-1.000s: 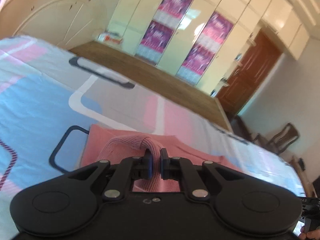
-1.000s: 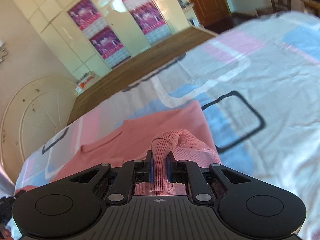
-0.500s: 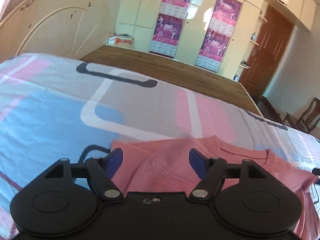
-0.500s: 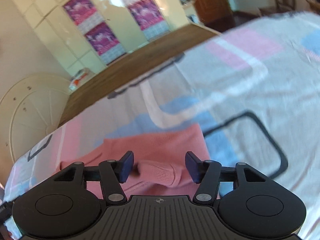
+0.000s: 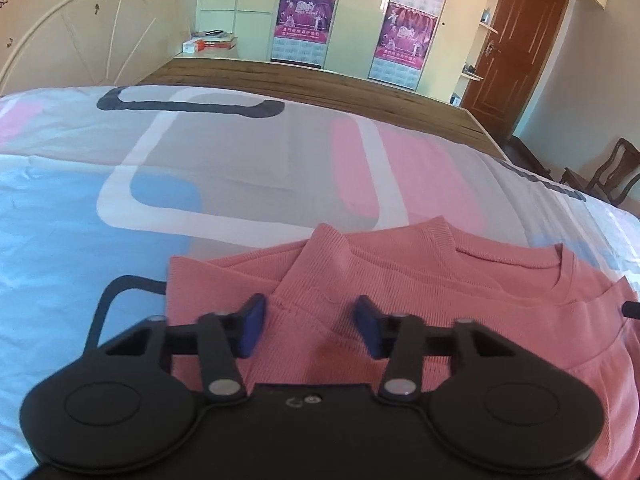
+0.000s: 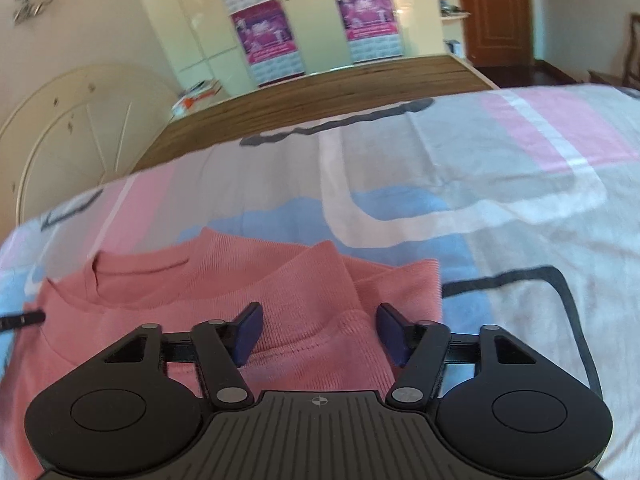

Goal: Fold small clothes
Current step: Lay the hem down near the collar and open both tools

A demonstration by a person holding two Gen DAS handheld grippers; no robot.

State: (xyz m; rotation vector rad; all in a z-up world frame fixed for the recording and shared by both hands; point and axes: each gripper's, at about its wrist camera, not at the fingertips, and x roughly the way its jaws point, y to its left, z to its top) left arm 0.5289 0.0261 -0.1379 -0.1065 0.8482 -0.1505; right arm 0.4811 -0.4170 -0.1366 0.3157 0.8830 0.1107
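A pink knit sweater [image 5: 420, 280] lies flat on the bed, neckline toward the far side, both sleeves folded in over its body. My left gripper [image 5: 310, 330] hovers low over the sweater's left part. Its jaws are closing, the blue pads [image 5: 252, 328] stand apart, and only flat cloth lies under them. My right gripper [image 6: 318, 334] hangs over the sweater [image 6: 240, 292] near the folded right sleeve's cuff [image 6: 352, 322]. Its jaws are also closing, pads apart, and the cuff lies between them untouched.
The patterned bed sheet [image 5: 200, 168] in blue, pink and grey spreads all around the sweater. Behind it are a wooden board [image 5: 320, 84], a cream headboard [image 5: 80, 40], wardrobes with purple posters [image 5: 304, 20], a brown door [image 5: 516, 40] and a chair [image 5: 612, 176].
Both grippers were shut on raised folds of the pink sleeves; they let go, opened wide, then narrowed a little. Both sank toward the sweater, and the sleeves now lie flat on it.
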